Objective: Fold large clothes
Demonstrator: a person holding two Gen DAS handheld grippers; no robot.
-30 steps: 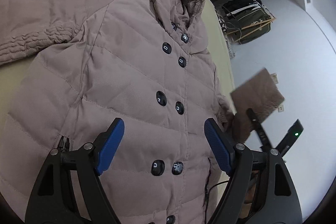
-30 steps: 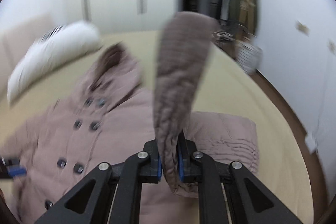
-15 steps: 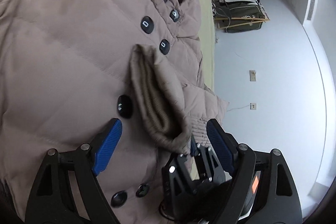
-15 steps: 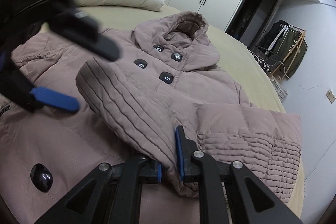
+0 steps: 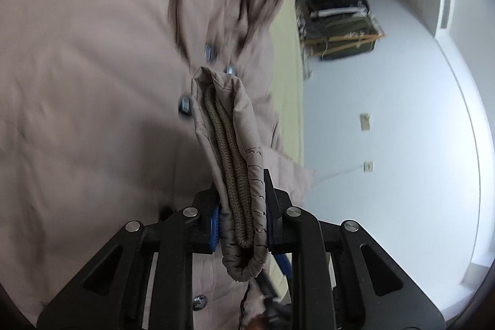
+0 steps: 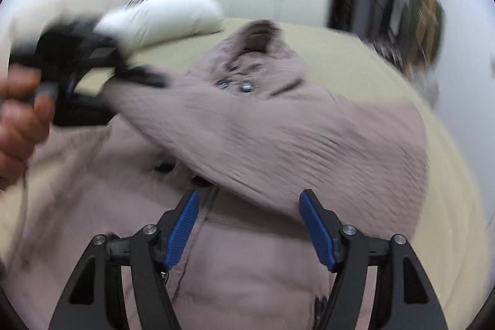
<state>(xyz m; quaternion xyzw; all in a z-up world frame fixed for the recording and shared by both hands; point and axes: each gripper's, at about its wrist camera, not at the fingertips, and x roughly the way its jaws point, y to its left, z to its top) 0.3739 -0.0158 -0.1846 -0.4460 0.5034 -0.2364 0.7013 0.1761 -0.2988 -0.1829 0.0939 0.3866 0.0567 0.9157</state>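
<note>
Mauve quilted hooded coat (image 6: 247,283) face up on bed, dark buttons, one sleeve (image 6: 278,138) drawn across its chest

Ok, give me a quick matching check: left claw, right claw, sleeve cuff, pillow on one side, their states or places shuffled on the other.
Things:
1. left claw
2. right claw
3. sleeve cuff
4. pillow

States or places:
A. open, over the coat
B. white, at the far end of the bed
C. shut on fabric
D. pinched between blue pads

Pairs: 1-C, 2-A, 3-D, 4-B
</note>
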